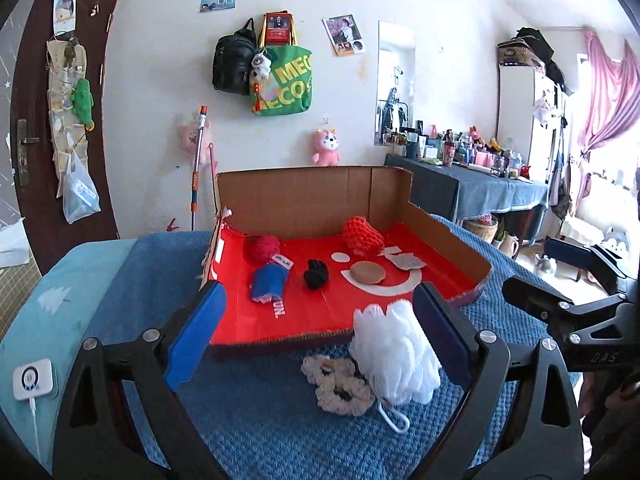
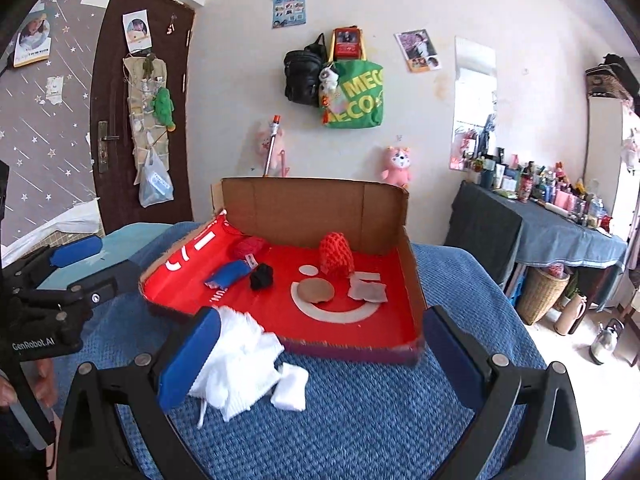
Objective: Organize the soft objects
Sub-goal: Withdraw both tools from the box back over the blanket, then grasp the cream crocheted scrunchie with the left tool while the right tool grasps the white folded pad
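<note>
A cardboard box (image 1: 448, 232) with a red lining lies on a blue blanket (image 1: 260, 420). In it are a red knit ball (image 1: 264, 249), a blue cloth (image 1: 269, 282), a black scrunchie (image 1: 316, 274), an orange knit piece (image 1: 362, 236), a tan round pad (image 1: 367, 273) and a white cloth (image 1: 406, 261). In front of the box lie a white mesh bath pouf (image 1: 396, 356) and cream scrunchies (image 1: 338, 384). My left gripper (image 1: 316, 336) is open above them, empty. My right gripper (image 2: 320, 356) is open and empty; the pouf (image 2: 236, 364) is by its left finger, a small white pad (image 2: 290, 388) between the fingers.
A white switch with cord (image 1: 33, 378) sits on the light-blue bed edge at left. A dark door (image 1: 60, 120) stands behind, and a cluttered table (image 1: 480, 184) and a basket (image 2: 544, 292) stand at right. The right gripper's body (image 1: 580, 300) shows at the right of the left view.
</note>
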Tool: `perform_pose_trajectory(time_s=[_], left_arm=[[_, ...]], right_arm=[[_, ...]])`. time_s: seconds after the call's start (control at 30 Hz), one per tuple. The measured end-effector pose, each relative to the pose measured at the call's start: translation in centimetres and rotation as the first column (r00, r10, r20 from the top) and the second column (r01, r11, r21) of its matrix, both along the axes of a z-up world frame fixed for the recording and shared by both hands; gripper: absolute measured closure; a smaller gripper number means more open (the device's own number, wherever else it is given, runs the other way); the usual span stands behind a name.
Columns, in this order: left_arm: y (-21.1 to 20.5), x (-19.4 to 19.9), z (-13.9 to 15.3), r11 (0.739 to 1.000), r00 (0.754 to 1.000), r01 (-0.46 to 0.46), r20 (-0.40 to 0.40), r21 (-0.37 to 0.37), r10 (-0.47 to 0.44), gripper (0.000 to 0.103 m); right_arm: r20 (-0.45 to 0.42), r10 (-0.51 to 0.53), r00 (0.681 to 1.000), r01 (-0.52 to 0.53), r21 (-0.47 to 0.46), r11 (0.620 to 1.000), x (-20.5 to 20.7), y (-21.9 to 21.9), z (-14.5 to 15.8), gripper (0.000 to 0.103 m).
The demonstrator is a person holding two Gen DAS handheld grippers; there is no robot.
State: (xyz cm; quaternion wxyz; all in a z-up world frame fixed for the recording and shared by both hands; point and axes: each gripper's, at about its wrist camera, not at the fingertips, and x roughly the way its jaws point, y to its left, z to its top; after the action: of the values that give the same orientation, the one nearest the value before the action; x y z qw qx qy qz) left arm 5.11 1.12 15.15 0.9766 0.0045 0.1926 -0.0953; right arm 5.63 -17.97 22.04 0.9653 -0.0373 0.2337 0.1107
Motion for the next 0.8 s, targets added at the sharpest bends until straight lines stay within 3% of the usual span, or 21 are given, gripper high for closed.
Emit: perform_pose_trajectory(time_s=[0.3,0.8], left_arm=[[0.1,-1.5,-3.8,1.0,0.999,-0.008,-0.032,-0.003,0.008,0.008],[-0.4,-1.4,-8.3,1.0,0.984,0.001,-0.176,0.002,0.0,0.008]], right_arm=[[0.017,-0.039,0.999,0.039,0.043,0.998,-2.8,-0.8,-3.4,0.0],[-0.129,-0.054,0.99,0.062,0.053,0.997,-2.9,-1.1,-9.2,0.0]])
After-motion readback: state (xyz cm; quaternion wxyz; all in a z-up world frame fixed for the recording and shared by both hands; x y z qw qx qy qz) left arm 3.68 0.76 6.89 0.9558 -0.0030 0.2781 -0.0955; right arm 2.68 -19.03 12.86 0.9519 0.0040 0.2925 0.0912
